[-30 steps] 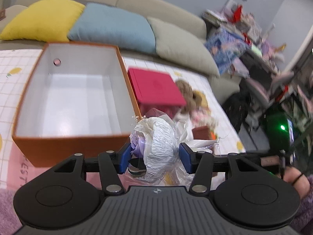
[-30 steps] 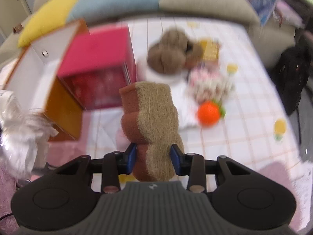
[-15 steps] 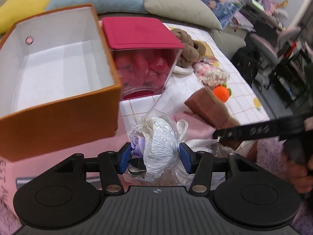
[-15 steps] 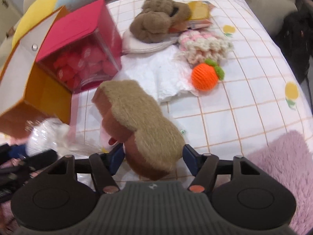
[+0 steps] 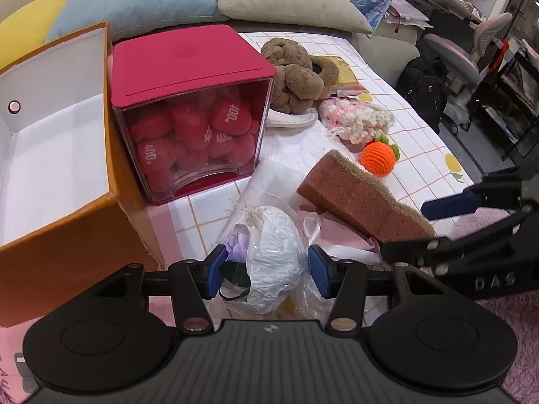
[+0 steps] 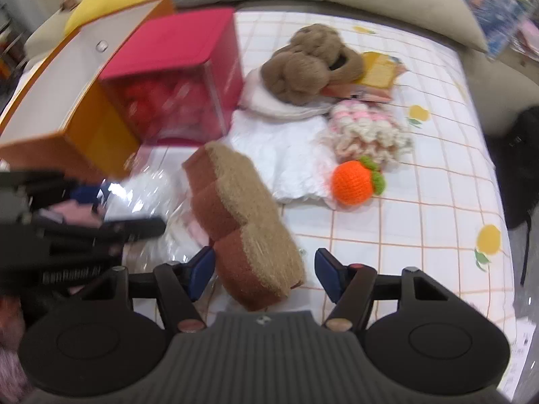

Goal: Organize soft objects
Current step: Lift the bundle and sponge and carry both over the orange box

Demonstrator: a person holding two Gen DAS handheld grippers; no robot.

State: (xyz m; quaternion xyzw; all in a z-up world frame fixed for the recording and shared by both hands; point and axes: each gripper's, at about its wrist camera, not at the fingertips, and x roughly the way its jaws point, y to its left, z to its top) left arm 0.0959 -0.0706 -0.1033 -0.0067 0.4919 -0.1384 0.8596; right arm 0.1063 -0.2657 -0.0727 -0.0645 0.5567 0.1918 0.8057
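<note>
Left gripper [image 5: 266, 271]: jaws clamped on a white crinkled plastic-wrapped bundle [image 5: 274, 256], purple bit showing on its left side, white ribbon trailing right. Bundle sits low over the checked cloth [image 5: 417, 128], just right of the orange box's near corner.

Right gripper [image 6: 262, 271]: jaws apart, not pressing on anything. Brown sponge [image 6: 242, 222] lies between them, tilted, tan scrubby face up, rust-brown foam side toward the left; near end between the blue pads, far end pointing at the red cube. It lies partly on clear crinkled wrap [image 6: 148, 195] and pink paper [image 5: 340, 235].

Behind the sponge: orange crochet ball [image 6: 353, 181] with green leaves, then a pink-and-white crochet piece [image 6: 367, 128], touching or nearly so. White tissue sheet [image 6: 289, 155] between sponge and cube.

Left side: open orange box [image 5: 67, 222], white inside, nothing visible in it. Beside it, touching or close, a clear cube with red lid [image 5: 188, 111] full of red packets.

Further back: brown plush toy [image 5: 296, 74] on a white pad, yellow booklet [image 6: 379, 70] beside it. Yellow, blue and beige cushions [image 5: 134, 3] at the far edge.
</note>
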